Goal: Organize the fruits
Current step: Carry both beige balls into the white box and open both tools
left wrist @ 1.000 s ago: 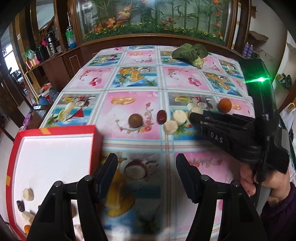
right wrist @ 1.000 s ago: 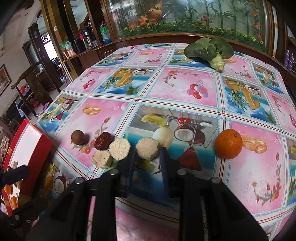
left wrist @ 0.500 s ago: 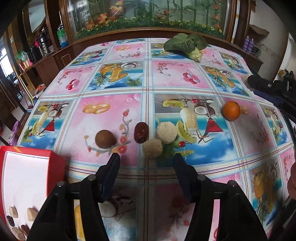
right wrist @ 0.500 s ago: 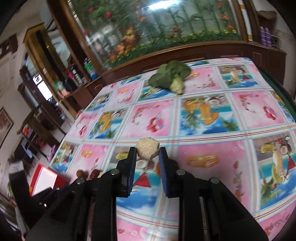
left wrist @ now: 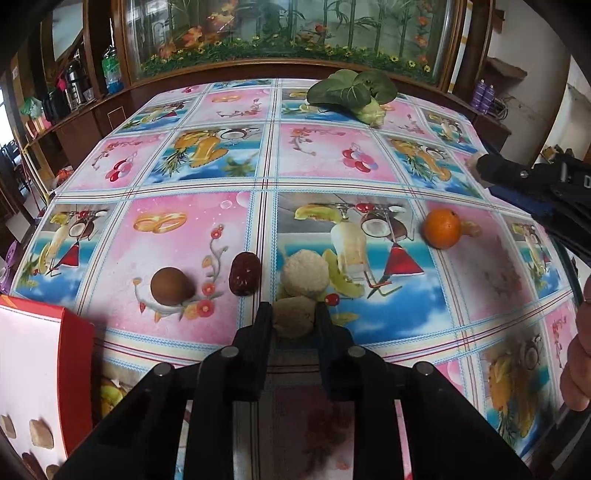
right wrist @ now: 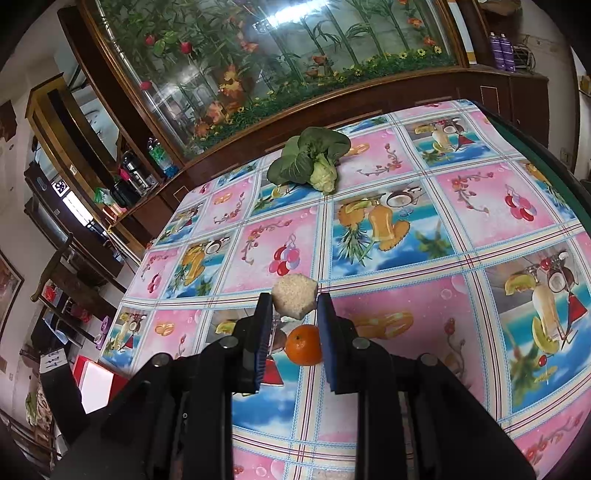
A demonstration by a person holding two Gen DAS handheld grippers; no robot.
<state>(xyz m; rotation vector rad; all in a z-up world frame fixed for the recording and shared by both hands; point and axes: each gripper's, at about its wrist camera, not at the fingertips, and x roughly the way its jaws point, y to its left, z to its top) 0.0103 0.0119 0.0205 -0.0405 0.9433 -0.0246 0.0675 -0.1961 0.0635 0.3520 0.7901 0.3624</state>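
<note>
The left gripper [left wrist: 292, 317] has just been closing, and its jaws now clamp a tan, crumbly round piece [left wrist: 293, 318] that sits on the table's patterned cloth [left wrist: 177, 243] near the near edge. Touching that piece on its far side lies a paler round piece [left wrist: 305, 274]. To the left of it, a dark red date [left wrist: 243, 274] and then a brown round fruit [left wrist: 170, 286] lie in a row, each apart from the next. At the near left corner stands a red box [left wrist: 75, 373] with a white floor, a few pale and dark pieces inside it.

The right gripper [right wrist: 293, 310] is held above the cloth, its jaws pinched on a pale, grainy, angular chunk [right wrist: 294, 295] that pokes out past the fingertips. Below it, seen between the fingers, an orange [right wrist: 304, 345] rests on the cloth toward the right edge, well apart from the row.

At the far edge a leafy green vegetable [left wrist: 351, 92] lies on the cloth, before a wooden cabinet with a planted glass tank [left wrist: 280, 33].
</note>
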